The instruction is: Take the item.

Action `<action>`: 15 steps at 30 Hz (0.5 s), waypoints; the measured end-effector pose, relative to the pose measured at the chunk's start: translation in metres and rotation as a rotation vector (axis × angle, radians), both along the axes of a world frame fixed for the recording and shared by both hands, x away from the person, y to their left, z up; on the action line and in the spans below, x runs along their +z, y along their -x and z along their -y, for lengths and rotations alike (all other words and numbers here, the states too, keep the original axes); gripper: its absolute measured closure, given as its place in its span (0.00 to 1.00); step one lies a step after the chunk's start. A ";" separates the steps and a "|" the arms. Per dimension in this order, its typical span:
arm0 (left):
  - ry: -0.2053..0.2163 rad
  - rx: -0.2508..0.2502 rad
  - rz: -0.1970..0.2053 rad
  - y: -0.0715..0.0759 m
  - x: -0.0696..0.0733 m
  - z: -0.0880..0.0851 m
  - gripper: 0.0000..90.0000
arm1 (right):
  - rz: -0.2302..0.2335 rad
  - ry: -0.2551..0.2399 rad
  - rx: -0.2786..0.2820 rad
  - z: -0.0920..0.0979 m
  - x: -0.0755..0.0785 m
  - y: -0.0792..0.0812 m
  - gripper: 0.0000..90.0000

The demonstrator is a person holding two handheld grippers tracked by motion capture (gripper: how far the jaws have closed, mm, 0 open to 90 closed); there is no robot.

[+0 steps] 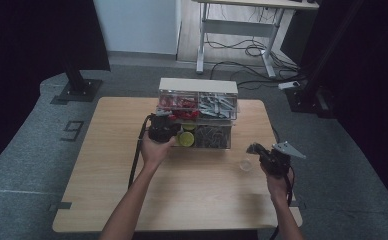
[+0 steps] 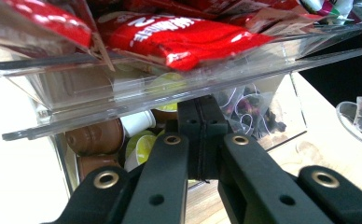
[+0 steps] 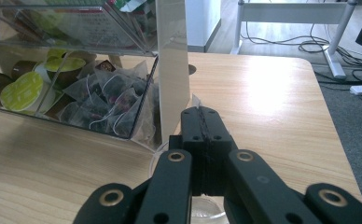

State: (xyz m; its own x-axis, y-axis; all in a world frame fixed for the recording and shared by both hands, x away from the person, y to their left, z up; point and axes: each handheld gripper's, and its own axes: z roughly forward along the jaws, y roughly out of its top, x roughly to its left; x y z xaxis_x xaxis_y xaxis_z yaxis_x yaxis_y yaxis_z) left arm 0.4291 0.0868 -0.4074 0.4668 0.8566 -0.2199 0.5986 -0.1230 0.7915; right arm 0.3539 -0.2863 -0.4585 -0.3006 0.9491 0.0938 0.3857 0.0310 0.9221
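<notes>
While my left gripper, jaws pressed together and empty, rests at the clear organiser by its coffee capsules, my right gripper, likewise closed on nothing, waits beside the small clear cup, ready for a capsule.

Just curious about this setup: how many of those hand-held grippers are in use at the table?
2. The left gripper is up against the front of the clear organiser, by the coffee pods. The right gripper hangs beside a small clear cup. Both have shut jaws.
</notes>
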 end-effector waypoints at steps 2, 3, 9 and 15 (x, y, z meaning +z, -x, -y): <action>0.000 -0.001 0.000 0.000 0.000 0.000 1.00 | -0.005 0.002 0.003 -0.001 -0.001 0.000 0.94; 0.000 0.000 0.000 0.000 0.000 0.000 1.00 | -0.001 0.014 -0.002 -0.001 -0.002 0.000 0.90; 0.000 -0.001 0.000 0.000 -0.001 0.000 1.00 | 0.010 0.012 -0.017 -0.001 -0.002 0.001 0.81; 0.002 0.001 0.002 0.000 -0.001 0.000 1.00 | 0.015 0.002 -0.006 -0.001 -0.003 0.004 0.75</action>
